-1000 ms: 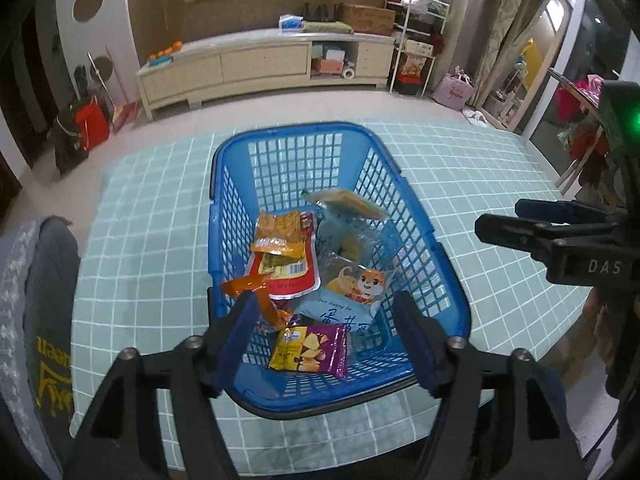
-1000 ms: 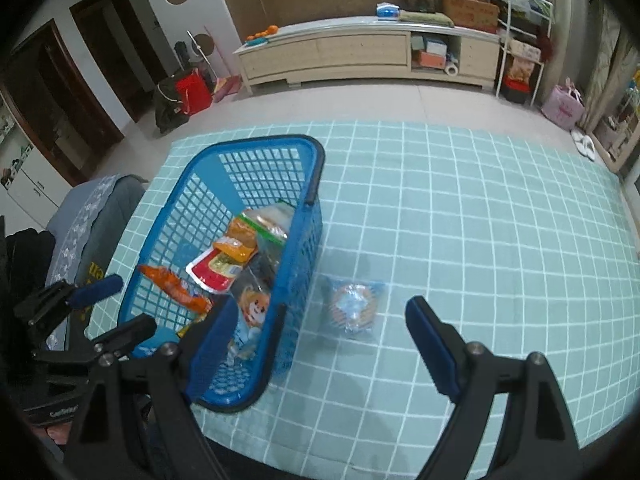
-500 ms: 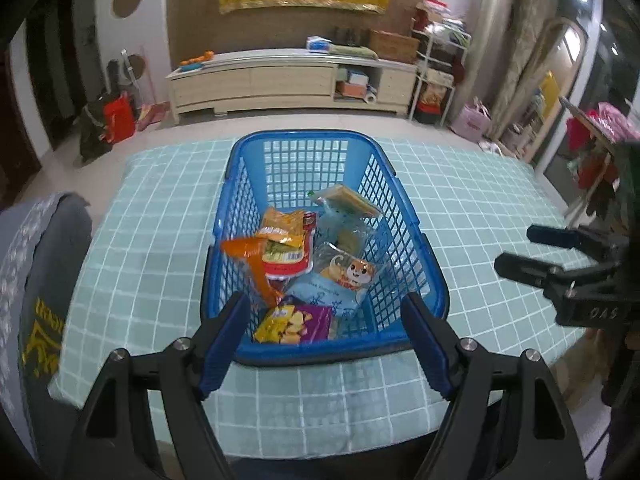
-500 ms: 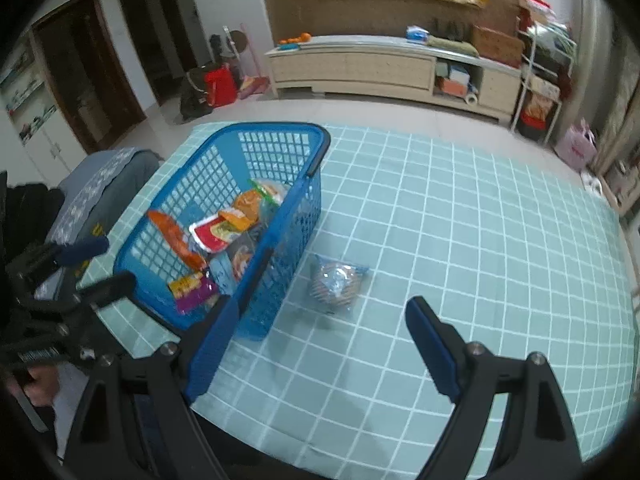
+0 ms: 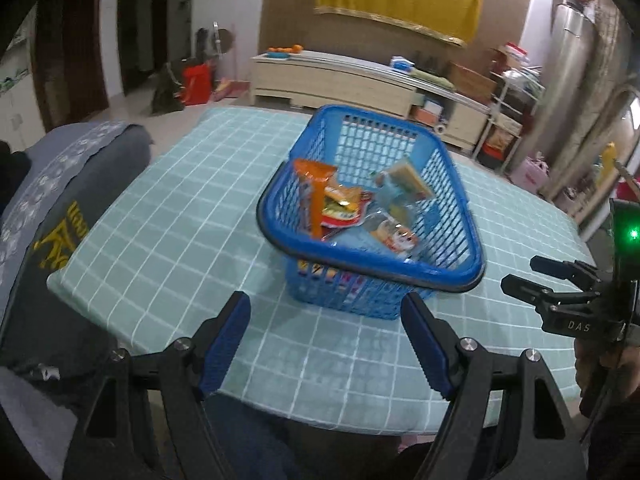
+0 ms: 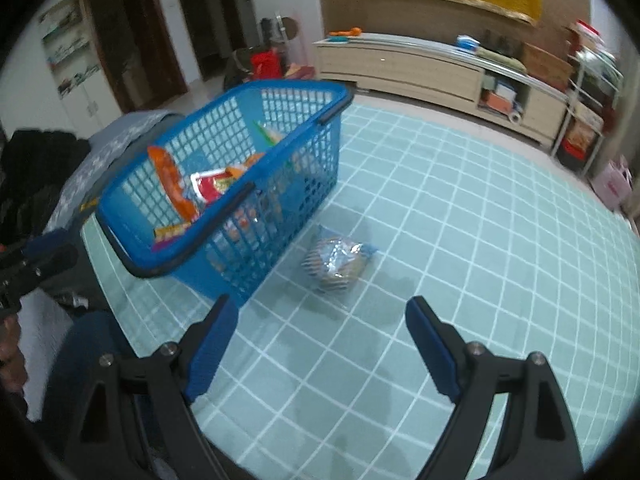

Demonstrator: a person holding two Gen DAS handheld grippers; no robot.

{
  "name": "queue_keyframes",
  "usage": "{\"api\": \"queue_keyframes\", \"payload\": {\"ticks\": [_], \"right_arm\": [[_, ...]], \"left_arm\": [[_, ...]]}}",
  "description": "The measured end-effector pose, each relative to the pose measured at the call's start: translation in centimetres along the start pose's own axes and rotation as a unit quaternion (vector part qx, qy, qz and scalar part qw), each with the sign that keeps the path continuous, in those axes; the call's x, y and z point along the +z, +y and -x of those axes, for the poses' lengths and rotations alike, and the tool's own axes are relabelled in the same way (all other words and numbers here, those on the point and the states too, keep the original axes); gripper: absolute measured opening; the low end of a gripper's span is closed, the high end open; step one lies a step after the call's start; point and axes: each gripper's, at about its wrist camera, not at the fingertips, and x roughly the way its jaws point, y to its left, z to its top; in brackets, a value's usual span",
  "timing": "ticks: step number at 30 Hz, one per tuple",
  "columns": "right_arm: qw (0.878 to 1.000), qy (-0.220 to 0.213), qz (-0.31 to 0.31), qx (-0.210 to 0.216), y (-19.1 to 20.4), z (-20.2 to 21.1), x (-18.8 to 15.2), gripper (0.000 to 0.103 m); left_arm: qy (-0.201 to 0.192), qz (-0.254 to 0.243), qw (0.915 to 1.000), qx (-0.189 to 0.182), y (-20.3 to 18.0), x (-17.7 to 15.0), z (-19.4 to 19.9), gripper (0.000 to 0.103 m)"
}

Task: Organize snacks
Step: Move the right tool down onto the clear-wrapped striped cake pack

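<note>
A blue plastic basket (image 5: 448, 276) stands on the teal checked tablecloth (image 5: 180, 216) and holds several snack packets, among them an orange one (image 5: 316, 184). It also shows in the right wrist view (image 6: 304, 140). A clear-wrapped round snack (image 6: 336, 260) lies on the cloth just right of the basket. My left gripper (image 5: 326, 344) is open and empty, in front of the basket near the table's front edge. My right gripper (image 6: 322, 344) is open and empty, a little short of the wrapped snack.
A grey cushioned chair back (image 5: 52, 208) stands at the table's left edge. A long cream sideboard (image 6: 420, 68) and shelves with boxes (image 5: 512, 96) line the far wall. The right gripper also shows at the right of the left wrist view (image 5: 556, 284).
Both grippers have pulled back and dropped lower toward the table's front edge. The basket and the wrapped snack now sit farther off. Both stay open.
</note>
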Motion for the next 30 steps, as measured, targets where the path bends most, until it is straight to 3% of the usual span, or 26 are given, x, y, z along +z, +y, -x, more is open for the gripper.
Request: {"api": "queue_keyframes", "payload": {"ticks": [4,10,16,22,30], "right_arm": [[1.0,0.007,0.025,0.016,-0.3,-2.0,-0.1,0.089],[0.993,0.013,0.11,0.041,-0.1,-5.2,-0.7,0.089],[0.989,0.033,0.13,0.066,-1.2,-8.0,-0.7,0.089],[0.987,0.021,0.145,0.069,-1.8,-9.3,-0.5,0.089],[0.972,0.03,0.211,0.097,-0.9,-11.3,0.9,0.089]], "left_arm": [[-0.006,0.002,0.9998,0.019,-1.0,-1.7,-0.8,0.076],[-0.003,-0.019,0.9993,0.034,-2.7,-3.6,-2.5,0.076],[0.003,-0.034,0.9987,0.037,-4.0,-5.0,-4.8,0.076],[0.017,-0.021,0.9993,0.026,-4.5,-5.8,-6.7,0.076],[0.011,-0.041,0.9986,0.031,-5.8,-5.8,-8.1,0.076]]}}
